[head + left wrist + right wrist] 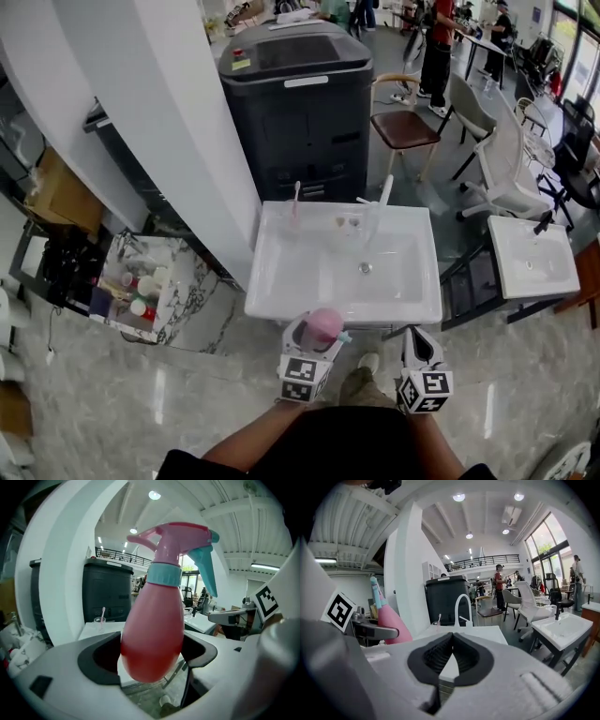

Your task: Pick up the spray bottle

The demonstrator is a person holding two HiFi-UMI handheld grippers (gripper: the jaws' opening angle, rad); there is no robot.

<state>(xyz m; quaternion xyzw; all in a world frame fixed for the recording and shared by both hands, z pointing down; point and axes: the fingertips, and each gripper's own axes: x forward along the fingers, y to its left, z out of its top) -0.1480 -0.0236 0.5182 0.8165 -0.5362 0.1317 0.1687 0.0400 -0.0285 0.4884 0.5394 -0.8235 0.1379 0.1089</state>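
In the left gripper view, the pink spray bottle (153,634) with a teal collar and trigger stands upright between my jaws. My left gripper (152,658) is shut on its round body. From the head view, the bottle (324,325) is held in my left gripper (312,343) just in front of the white sink's (281,300) near edge. My right gripper (421,354) hangs beside it to the right, shut and with nothing in it. Its black pads (436,656) meet at the tips in the right gripper view, where the bottle (392,623) shows at the left.
On the sink's back rim stand a white faucet (384,192) and a cup with a pink toothbrush (294,208). A black machine (295,103) stands behind, a white pillar (178,122) at the left. A brown chair (405,127) and a second sink (530,255) are at the right.
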